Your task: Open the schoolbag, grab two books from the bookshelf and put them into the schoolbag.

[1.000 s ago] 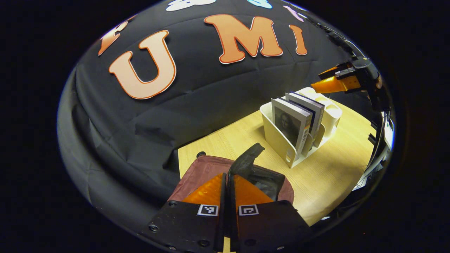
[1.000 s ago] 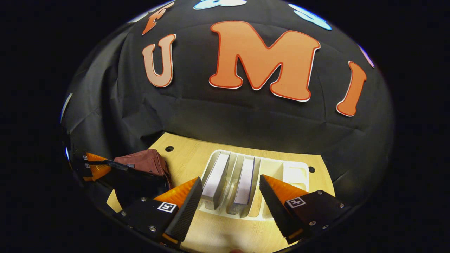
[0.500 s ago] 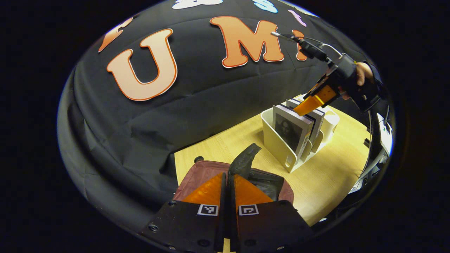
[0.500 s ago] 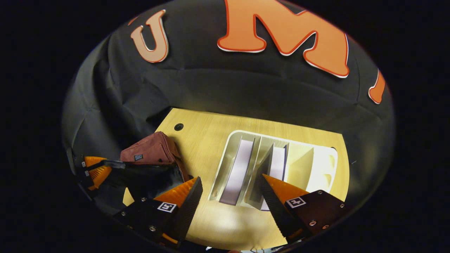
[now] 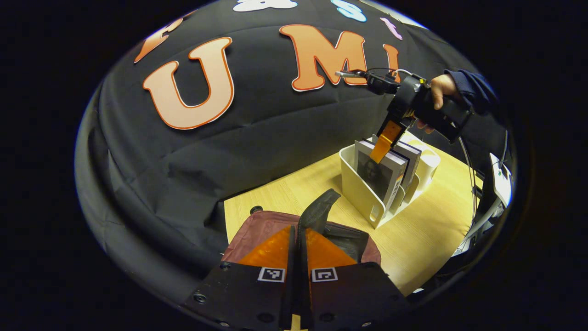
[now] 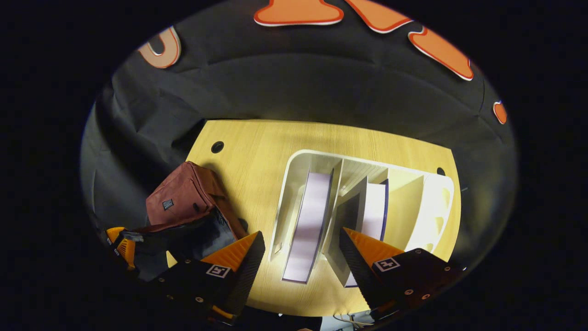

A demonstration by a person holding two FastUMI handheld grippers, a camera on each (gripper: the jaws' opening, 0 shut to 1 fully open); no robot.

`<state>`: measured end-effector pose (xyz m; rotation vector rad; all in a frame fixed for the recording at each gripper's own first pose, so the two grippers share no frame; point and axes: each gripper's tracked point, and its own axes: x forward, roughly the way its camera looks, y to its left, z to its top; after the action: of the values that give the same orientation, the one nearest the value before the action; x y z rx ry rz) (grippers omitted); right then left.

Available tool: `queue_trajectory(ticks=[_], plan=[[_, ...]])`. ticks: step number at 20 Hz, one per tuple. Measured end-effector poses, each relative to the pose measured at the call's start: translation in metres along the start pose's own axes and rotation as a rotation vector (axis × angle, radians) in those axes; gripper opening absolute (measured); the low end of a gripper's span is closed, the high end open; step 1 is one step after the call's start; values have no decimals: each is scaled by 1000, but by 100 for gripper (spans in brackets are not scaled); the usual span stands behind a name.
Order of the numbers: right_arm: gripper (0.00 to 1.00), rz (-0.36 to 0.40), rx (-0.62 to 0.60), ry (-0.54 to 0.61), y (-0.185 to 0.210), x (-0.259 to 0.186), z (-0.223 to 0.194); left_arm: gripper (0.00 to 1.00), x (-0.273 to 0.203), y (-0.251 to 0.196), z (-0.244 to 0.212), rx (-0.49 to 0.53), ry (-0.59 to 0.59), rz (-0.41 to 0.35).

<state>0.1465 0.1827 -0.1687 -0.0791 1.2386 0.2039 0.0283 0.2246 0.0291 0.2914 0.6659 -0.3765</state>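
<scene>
Wooden table (image 6: 257, 151): schoolbag (image 6: 183, 202), bookshelf (image 6: 294, 170).

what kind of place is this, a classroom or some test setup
Most likely a staged recording booth, not a classroom: black cloth hangs behind a small wooden table that holds a white bookshelf and a schoolbag, both worked with hand-held grippers.

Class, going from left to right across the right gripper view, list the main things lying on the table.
Schoolbag → first book → second book → empty end slots of the bookshelf.
</scene>
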Motion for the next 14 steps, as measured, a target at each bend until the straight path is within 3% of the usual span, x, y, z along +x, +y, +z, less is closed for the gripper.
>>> queue_trajectory(ticks=[6, 10, 12, 13, 14], plan=[[94, -30, 38, 121, -3, 23, 3, 7, -4, 5, -6, -32, -4, -7], [74, -62, 39, 157, -2, 29, 6, 7, -4, 3, -7, -33, -4, -10], [51, -86, 38, 175, -5, 34, -1, 7, -5, 2, -8, -37, -5, -11], [53, -93, 42, 189, -7, 36, -4, 7, -5, 2, -9, -39, -2, -14], [40, -103, 55, 199, -11, 35, -4, 7, -4, 2, -8, -39, -4, -12]])
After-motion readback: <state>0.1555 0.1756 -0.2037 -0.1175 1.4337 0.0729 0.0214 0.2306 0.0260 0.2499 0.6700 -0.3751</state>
